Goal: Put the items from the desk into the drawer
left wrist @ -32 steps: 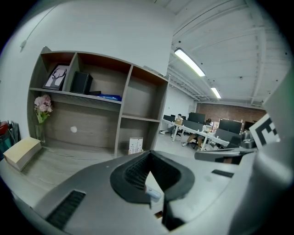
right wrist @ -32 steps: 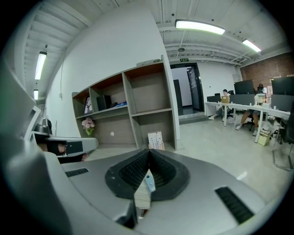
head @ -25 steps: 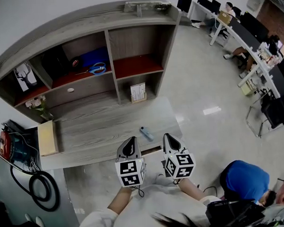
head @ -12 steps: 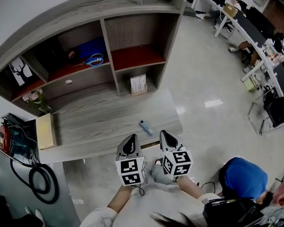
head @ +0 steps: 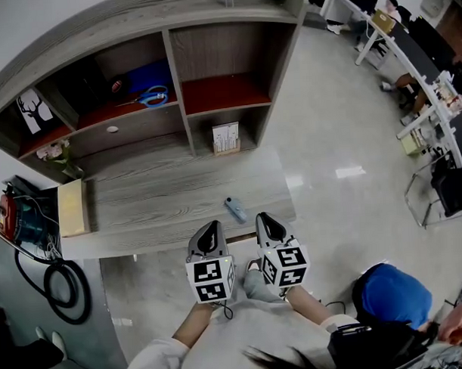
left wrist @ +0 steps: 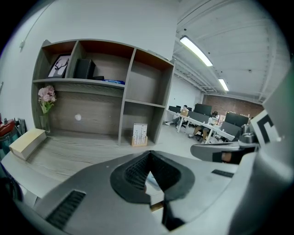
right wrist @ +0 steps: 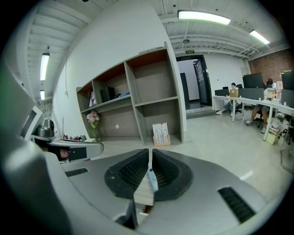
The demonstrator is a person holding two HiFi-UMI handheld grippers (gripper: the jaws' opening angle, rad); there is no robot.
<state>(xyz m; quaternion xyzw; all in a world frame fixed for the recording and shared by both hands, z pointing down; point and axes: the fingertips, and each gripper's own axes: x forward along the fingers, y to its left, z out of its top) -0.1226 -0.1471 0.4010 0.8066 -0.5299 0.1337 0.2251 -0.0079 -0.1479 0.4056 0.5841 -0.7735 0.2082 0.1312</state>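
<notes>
Head view is showing a grey wood-grain desk (head: 163, 197) carrying an open-fronted shelf unit (head: 223, 55). One compartment is holding blue-handled scissors (head: 157, 95) beside a blue item, another a deer picture (head: 33, 110), and a lower one a white card stand (head: 225, 136). A pale rectangular block (head: 71, 208) is sitting at the desk's left end. A small oblong blue-grey item (head: 235, 210) is lying near the front edge, just ahead of the left gripper (head: 210, 229) and right gripper (head: 264, 220), each with ribbed pads pressed together on nothing.
</notes>
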